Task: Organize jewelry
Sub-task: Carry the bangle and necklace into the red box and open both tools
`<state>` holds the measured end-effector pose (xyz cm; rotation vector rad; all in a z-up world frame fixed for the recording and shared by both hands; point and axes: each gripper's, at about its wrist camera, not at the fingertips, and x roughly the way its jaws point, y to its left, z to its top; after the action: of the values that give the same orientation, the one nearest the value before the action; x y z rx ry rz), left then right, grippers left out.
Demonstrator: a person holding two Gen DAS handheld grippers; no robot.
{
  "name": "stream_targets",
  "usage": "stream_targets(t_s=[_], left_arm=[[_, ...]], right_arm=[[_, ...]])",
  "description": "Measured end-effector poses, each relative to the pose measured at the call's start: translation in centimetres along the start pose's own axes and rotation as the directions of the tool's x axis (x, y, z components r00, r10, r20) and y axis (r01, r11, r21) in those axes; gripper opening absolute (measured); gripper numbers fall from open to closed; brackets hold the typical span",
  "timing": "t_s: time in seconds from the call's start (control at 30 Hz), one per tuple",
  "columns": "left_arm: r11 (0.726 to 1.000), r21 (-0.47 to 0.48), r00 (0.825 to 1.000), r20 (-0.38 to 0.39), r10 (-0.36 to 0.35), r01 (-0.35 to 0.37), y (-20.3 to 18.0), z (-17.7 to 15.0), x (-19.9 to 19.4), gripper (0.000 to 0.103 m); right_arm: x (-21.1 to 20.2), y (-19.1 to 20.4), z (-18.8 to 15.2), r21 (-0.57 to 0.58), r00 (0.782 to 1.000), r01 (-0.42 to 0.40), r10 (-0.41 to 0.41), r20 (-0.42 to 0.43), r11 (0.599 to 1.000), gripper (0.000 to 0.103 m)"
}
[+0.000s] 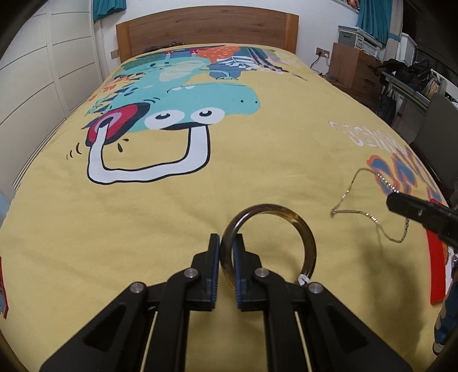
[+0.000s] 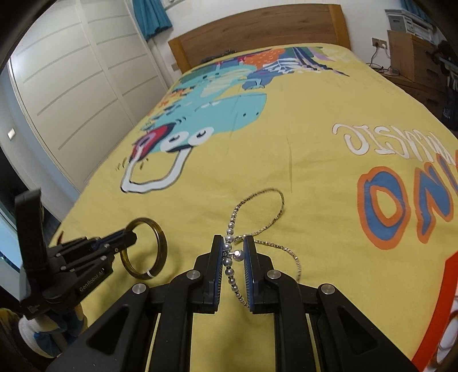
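So both tools are busy over the bed, which has a yellow cover with a big teal cartoon dino printed on it. The left tool is pinched nearly closed on the rim of a brownish see-through bangle; the ring stands on edge between the blue pads, with most of it sticking out to the right of the tool and a little white tag at its lower end. In the right wrist view you can see that same left tool off to the left, holding the bangle up over the near edge of the bed. The right tool is closed down to a narrow gap with a bead necklace running through it. The pearly beads sit against the left pad, and one bigger bead sits between the pads. I can't tell for sure if the right pad is actually pressing on it. The rest of the necklace trails forward as a thin chain looping on the cover just past the fingertips. From the left view the chain lies well right of the bangle, running up to the right tool at the edge of the frame. Wooden headboard at the far end, white wardrobe doors along the left.
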<state>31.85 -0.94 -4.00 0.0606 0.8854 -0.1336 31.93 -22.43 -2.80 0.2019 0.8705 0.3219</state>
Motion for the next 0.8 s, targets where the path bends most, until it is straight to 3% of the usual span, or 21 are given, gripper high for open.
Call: stream_targets(t_s=[0.33, 0.8], left_arm=[[1.000, 0.006, 0.999, 0.040, -0.006, 0.005, -0.3, -0.5, -5.6, 0.008], [0.997, 0.064, 0.993, 0.113, -0.039, 0.032, -3.6, -2.3, -15.0, 0.008]], right_arm=[[-6.2, 0.6, 0.0, 0.067, 0.997, -0.041, 0.036, 0.073, 0.997, 0.014], [-18.2, 2.6, -1.3, 0.070, 0.982, -0.022, 0.008, 0.191, 0.997, 0.014]])
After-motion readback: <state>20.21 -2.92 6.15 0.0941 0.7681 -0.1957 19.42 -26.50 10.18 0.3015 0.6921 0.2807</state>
